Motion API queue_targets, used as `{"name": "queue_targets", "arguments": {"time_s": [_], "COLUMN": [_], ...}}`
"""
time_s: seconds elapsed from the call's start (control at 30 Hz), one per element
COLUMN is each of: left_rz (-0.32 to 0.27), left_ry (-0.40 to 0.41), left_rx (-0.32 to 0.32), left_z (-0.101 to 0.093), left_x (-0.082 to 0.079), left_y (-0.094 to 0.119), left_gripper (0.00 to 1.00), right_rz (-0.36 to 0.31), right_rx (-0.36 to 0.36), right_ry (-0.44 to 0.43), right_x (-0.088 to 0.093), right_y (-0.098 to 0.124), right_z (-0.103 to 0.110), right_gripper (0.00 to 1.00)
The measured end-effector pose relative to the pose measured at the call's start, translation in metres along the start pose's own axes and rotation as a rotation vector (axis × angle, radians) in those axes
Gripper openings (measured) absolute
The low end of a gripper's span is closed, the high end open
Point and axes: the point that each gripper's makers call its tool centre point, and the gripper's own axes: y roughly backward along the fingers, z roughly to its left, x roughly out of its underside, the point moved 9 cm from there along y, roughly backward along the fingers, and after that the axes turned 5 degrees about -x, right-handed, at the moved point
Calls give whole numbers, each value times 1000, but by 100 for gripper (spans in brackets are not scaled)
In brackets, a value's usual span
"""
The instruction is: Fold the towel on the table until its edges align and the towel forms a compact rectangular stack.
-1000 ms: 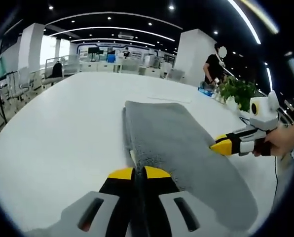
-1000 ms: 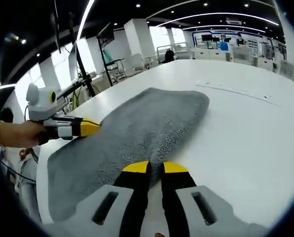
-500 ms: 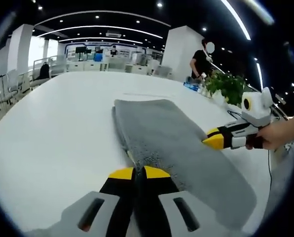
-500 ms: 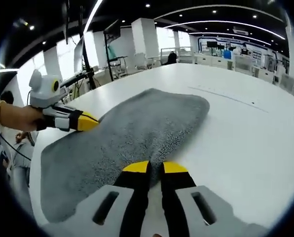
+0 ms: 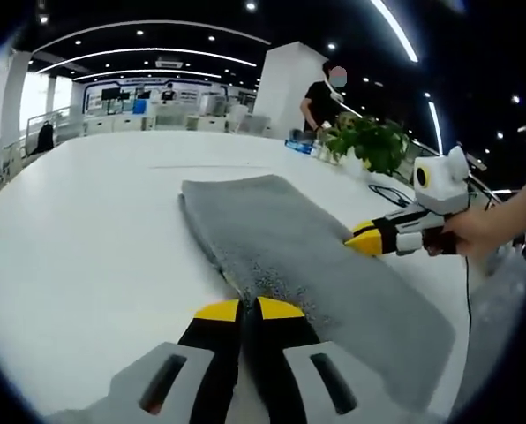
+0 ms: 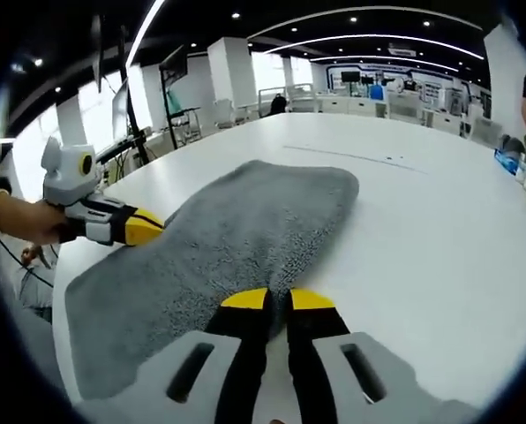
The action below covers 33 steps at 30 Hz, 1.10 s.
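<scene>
Both grippers clenched on opposite long edges of the gray towel, which lies flat on the white counter.

In the left gripper view, the left gripper (image 5: 248, 307) has its yellow-tipped jaws pressed together over the near edge of the towel (image 5: 298, 252), a pinch of gray pile caught between the tips. The right gripper (image 5: 362, 240) comes in from the right, held by a hand (image 5: 480, 233), its yellow tips together at the far long edge of the towel. In the right gripper view, the right gripper (image 6: 276, 300) has its jaws nearly together on the towel's (image 6: 236, 243) near edge, and the left gripper (image 6: 148, 229) meets the opposite edge. The towel lies as a long folded strip on the counter (image 5: 78, 230). Past the far end of the counter stand a potted plant (image 5: 369, 146) and a person (image 5: 320, 97).
</scene>
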Motion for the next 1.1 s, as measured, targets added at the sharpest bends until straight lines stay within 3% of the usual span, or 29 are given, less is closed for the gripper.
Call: {"name": "queue_targets", "arguments": {"time_s": [0.23, 0.57, 0.77, 1.1], "left_rz": [0, -15, -12, -7], "left_ry": [-58, -104, -109, -113], "left_rx": [47, 100, 129, 131], "left_z": [-40, -78, -88, -89], "left_x": [1, 1, 1, 1], "left_y": [-9, -25, -30, -30], "left_gripper": [5, 5, 5, 5], "right_rz": [-27, -25, -32, -35], "right_rx": [81, 181, 218, 231], "right_ry": [-90, -115, -134, -130], "right_x": [16, 34, 41, 41], "right_y": [27, 59, 72, 72], "right_z": [-21, -39, -42, -40], "right_gripper": [5, 5, 5, 5]}}
